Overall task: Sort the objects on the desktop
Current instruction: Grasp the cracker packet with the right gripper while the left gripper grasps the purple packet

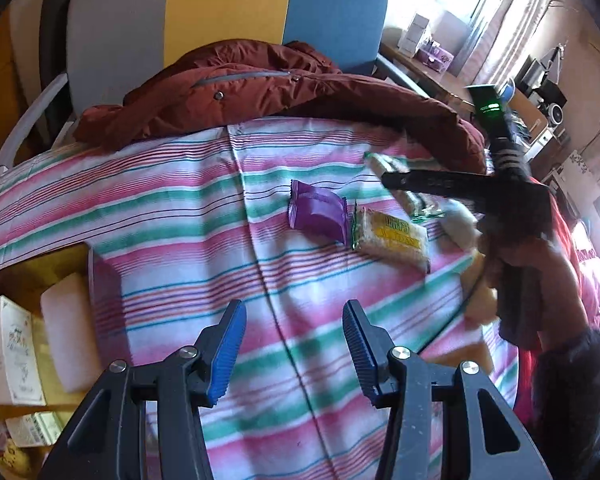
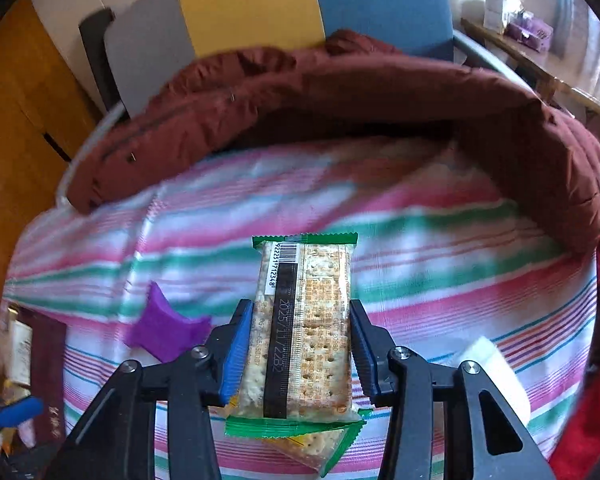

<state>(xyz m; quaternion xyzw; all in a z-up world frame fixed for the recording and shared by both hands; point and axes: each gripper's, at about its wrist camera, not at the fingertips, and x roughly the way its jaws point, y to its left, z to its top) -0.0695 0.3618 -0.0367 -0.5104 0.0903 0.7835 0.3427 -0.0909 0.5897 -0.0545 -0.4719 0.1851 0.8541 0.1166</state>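
At the far left of my left wrist view sits a yellow tray (image 1: 56, 268) off the edge of the striped cloth (image 1: 204, 216), with a white box (image 1: 10, 350) and a pale foam block (image 1: 70, 334) lying in it side by side. My left gripper (image 1: 294, 350) hovers over the cloth with its jaws spread wide and nothing between them. Further along the cloth lies a purple snack packet (image 1: 318, 214), and just to its right, touching or nearly so, a cracker packet with a yellow label (image 1: 392, 238). Behind them a maroon jacket (image 1: 260, 84) is draped along the far edge. At the right of this view my right gripper (image 1: 396, 180) reaches in from the side, a blurred pale packet at its tip.

In the right wrist view, the purple packet shows low on the left. My right gripper's jaws are closed partway on a green-edged cracker packet (image 2: 304, 320), the blue pads (image 2: 236, 348) pressing its long sides; it is held lengthwise, barcode end pointing away from me. Another cracker packet (image 2: 320, 450) peeks out beneath it. A white block (image 2: 496, 368) lies on the cloth at the right.
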